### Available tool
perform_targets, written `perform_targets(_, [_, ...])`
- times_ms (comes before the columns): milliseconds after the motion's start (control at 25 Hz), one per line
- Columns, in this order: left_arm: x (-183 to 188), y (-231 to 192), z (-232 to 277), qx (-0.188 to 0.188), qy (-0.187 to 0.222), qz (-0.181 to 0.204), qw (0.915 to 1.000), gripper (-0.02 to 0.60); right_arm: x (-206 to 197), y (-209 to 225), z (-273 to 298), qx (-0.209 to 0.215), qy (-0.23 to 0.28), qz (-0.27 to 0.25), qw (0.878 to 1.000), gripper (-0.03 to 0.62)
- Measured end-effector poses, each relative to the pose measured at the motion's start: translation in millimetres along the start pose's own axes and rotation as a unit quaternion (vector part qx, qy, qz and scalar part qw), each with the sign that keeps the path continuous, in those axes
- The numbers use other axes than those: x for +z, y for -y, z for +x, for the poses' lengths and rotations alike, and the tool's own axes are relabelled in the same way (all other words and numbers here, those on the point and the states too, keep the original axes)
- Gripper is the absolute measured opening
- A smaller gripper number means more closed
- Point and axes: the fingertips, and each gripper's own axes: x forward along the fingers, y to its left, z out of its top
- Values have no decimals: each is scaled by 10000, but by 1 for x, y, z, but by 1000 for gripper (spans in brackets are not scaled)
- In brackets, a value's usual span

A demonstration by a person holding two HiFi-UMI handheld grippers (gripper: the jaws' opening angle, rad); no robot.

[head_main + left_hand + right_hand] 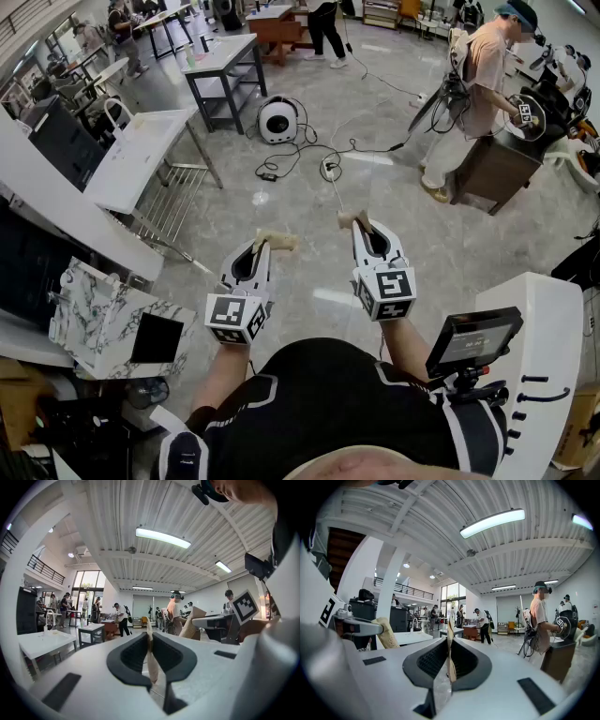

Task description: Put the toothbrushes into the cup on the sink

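Observation:
Both grippers are held out over the grey floor in front of the person, apart from any furniture. My left gripper (pixel 273 242) (pixel 149 629) is shut, its beige pads pressed flat together with nothing between them. The right gripper (pixel 354 221) (pixel 450 631) is shut the same way and holds nothing. A white sink (pixel 141 155) with a curved faucet (pixel 117 111) stands to the far left, well away from both grippers. No toothbrush and no cup shows in any view.
A marble-patterned box (pixel 98 314) sits near left. A white stand with a tablet (pixel 473 339) is near right. Ahead lie a round white device (pixel 278 120) and cables (pixel 309 155). A person in a peach shirt (pixel 483 70) works at a dark cabinet (pixel 497 169).

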Motion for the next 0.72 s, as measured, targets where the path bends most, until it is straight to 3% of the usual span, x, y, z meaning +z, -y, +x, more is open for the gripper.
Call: perform_targets(720, [-5, 8, 5, -121, -125, -69, 9998, 37, -7, 2, -3, -19, -40, 69, 10000, 40])
